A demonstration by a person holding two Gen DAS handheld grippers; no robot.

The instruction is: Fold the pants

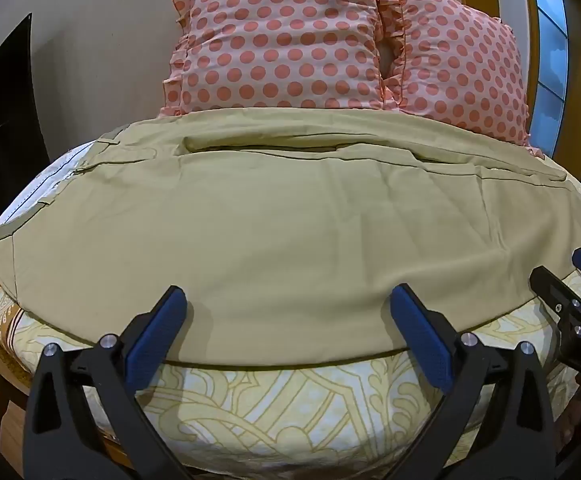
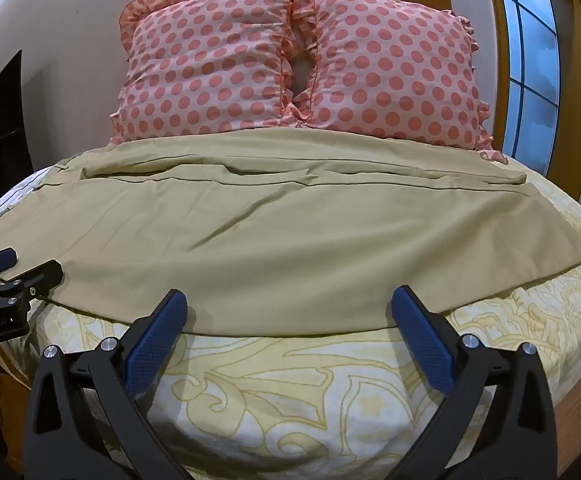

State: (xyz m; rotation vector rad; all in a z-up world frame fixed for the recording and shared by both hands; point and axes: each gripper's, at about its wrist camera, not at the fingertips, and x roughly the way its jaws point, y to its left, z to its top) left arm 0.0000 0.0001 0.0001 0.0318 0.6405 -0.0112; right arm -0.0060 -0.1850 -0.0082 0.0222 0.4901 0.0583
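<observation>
I am seeing the pants (image 1: 274,216) lying flat across the centre of both frames on the bed (image 1: 290,400), below the pillows (image 2: 298,64) at top. My left gripper (image 1: 288,316) and right gripper (image 2: 290,316) are both hovering released at the near hem, grasping nothing.

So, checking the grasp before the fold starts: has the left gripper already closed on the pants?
No. The left gripper hangs open over the near edge of the pants, its fingers wide apart with nothing between them.
</observation>
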